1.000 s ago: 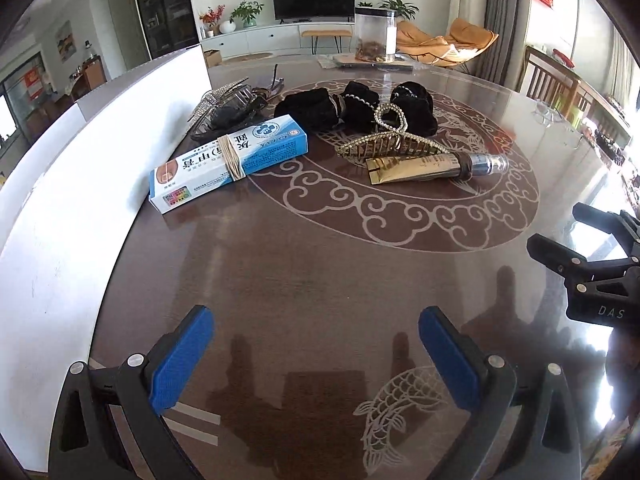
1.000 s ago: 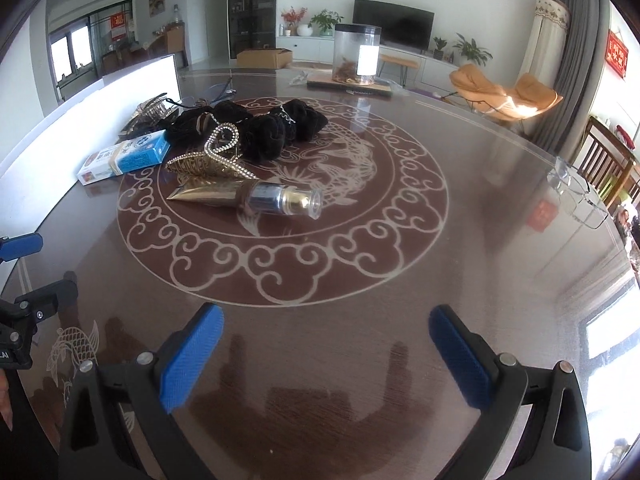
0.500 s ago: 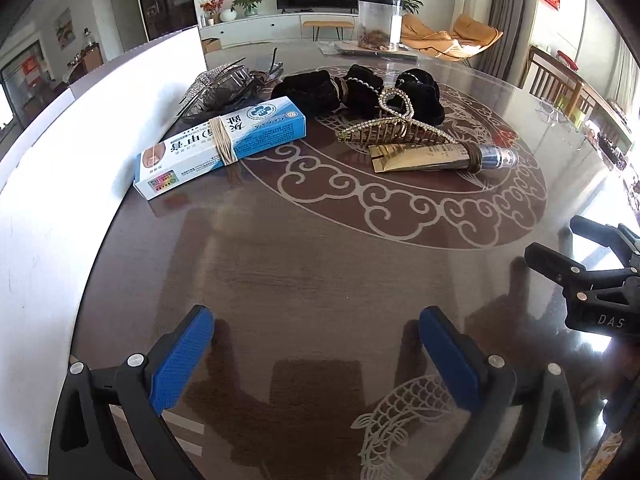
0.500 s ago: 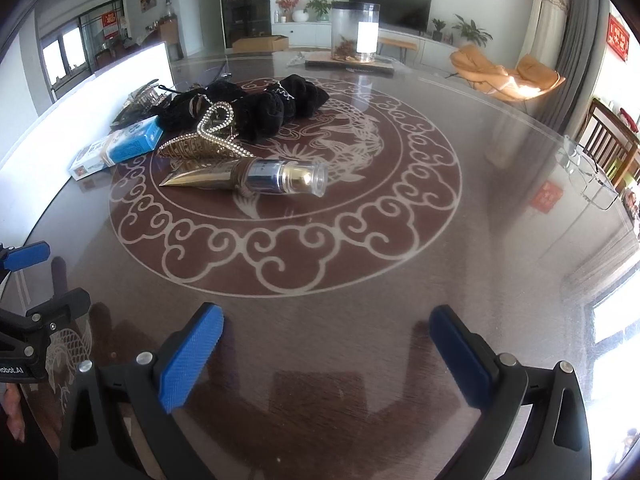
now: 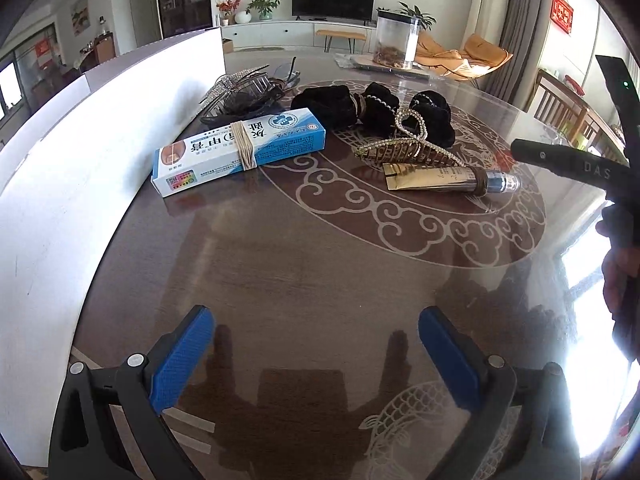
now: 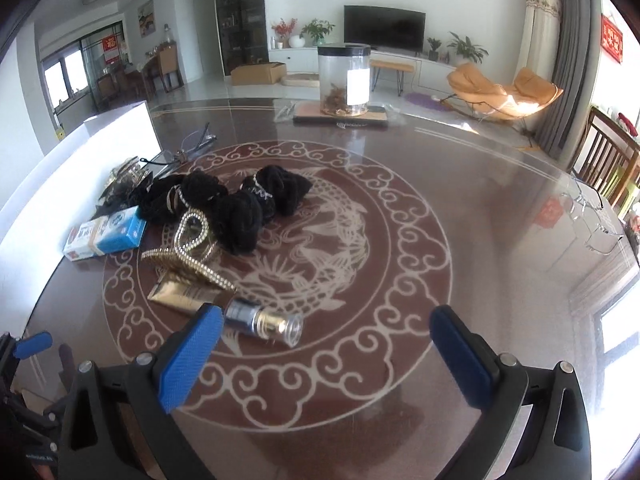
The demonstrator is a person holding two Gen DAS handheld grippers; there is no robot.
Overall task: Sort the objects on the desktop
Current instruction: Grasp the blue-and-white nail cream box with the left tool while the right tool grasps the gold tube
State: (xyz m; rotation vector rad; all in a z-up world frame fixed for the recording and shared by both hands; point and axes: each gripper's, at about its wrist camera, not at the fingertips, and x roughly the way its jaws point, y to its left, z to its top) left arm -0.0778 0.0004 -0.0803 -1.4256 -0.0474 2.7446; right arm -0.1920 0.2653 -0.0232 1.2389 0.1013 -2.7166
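A gold tube with a clear cap lies on the round dark table, just beyond my right gripper's left fingertip. Behind the tube lie a gold hair claw, black scrunchies and a blue-and-white box bound with rubber bands. My right gripper is open and holds nothing. In the left wrist view the box, claw, tube and scrunchies lie well ahead of my open left gripper, which is empty.
A white board runs along the table's left side. A silver hair clip and black mesh lie by it, with glasses behind. A clear jar stands at the far edge. Wooden chairs stand at the right.
My right gripper has moved forward and left toward the gold tube, now close to its left finger. The left gripper has shifted only slightly. Both stay open.
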